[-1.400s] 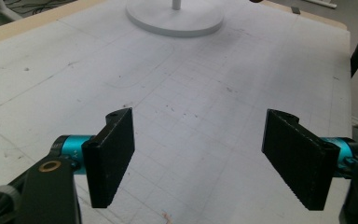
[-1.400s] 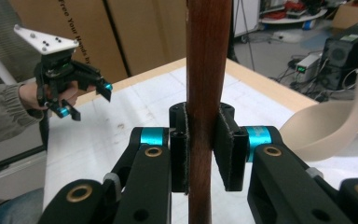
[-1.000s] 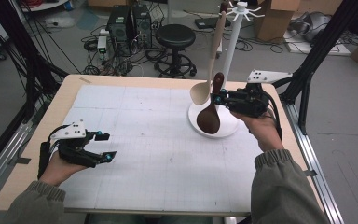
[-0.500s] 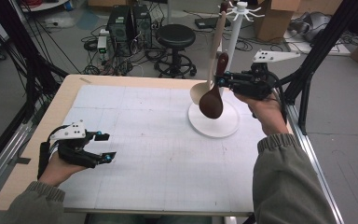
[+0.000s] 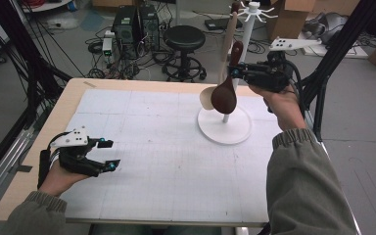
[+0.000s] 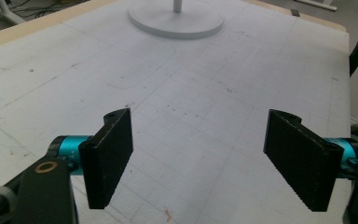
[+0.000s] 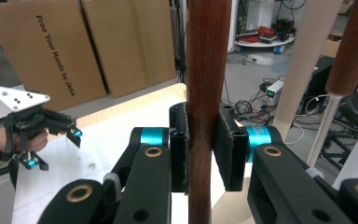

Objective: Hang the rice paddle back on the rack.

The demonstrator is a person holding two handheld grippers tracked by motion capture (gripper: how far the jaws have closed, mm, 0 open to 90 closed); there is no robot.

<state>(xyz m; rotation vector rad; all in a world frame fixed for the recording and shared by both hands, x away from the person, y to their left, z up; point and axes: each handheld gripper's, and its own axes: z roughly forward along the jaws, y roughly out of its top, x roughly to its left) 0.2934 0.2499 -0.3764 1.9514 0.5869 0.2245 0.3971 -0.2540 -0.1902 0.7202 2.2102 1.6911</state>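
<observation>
I have the dark brown wooden spoon [image 5: 226, 84] clamped by its handle in my right tongs [image 5: 236, 71], bowl hanging down, raised above the round white base of the hook stand [image 5: 225, 128] near the bench's far right corner. I judge I'm lifting it toward a hook on top. A pale wooden spoon [image 5: 223, 54] hangs there already, just beside mine. My left tongs [image 5: 107, 154] rest idle near the bench's near left corner, jaws apart, gripping nothing.

left tongs [image 5: 106, 154]: jaws apart, low, near side | right tongs [image 5: 233, 72]: clamped, raised, far side
</observation>
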